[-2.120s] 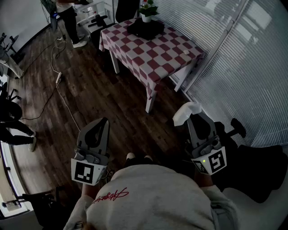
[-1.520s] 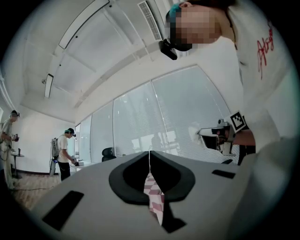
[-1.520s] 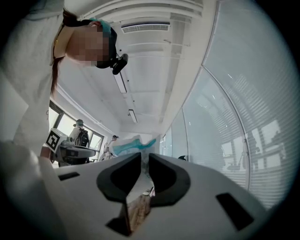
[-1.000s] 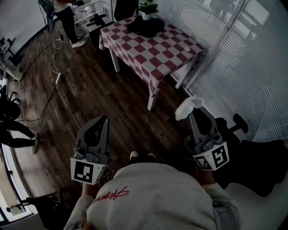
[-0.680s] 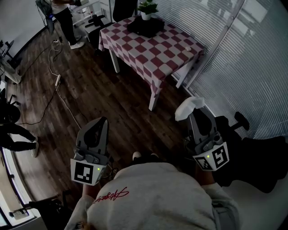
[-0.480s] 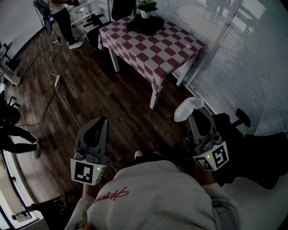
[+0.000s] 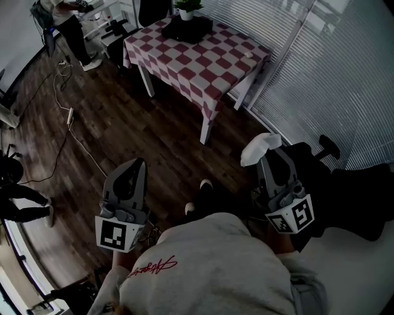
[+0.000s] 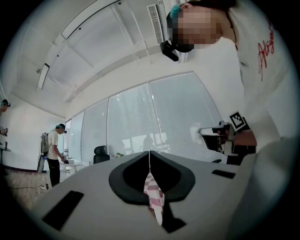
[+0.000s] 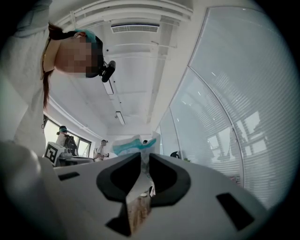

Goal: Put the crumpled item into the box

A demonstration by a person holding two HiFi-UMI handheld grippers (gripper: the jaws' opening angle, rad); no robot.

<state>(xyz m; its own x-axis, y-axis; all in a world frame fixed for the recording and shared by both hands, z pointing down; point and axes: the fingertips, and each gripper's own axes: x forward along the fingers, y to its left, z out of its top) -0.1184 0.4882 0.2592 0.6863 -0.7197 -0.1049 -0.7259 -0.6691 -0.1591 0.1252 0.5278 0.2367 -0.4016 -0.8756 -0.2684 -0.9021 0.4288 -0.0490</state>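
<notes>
The crumpled item is a white wad, with a teal streak showing on the crumpled item in the right gripper view. My right gripper is shut on it and holds it up at waist height; the right gripper pinches it at the jaw tips. My left gripper is shut with nothing in it, and in its own view the left gripper has its jaws meeting in a line. A dark box sits on the far end of a red-and-white checkered table, well ahead of both grippers.
A potted plant stands behind the box, and a small white object lies on the table. Window blinds run along the right. A black office chair is beside my right gripper. Cables cross the wooden floor; people stand at the left.
The table has shifted left and slightly up in the head view as the person walks. Both grippers keep the same pose, the right one still shut on the wad.
</notes>
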